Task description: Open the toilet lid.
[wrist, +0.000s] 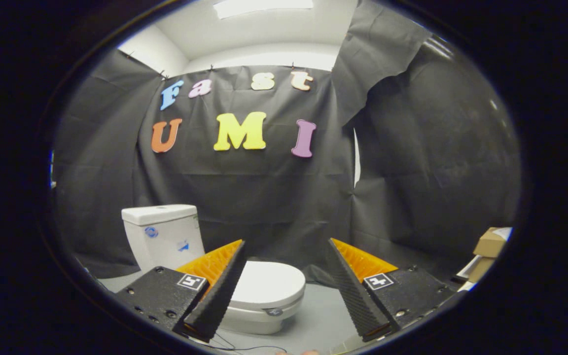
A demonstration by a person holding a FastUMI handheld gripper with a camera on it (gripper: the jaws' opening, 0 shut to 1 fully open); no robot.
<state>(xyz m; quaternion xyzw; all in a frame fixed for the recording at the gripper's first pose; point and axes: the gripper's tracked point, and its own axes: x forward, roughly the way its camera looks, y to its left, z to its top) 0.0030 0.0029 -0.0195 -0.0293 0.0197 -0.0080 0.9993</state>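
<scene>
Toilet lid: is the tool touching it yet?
Apart. The gripper view shows the tool open, its fingers spread wide in the air, with the closed toilet lid lying farther off beyond them and grey floor showing between.

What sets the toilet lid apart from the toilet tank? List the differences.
The toilet lid lies flat and shut over the bowl; the toilet tank stands upright behind it. The lid is rounded, the tank boxy. The tank carries stickers; the lid's top is plain. The lid sits between the open gripper fingers, the tank beyond them. Both are white.
</scene>
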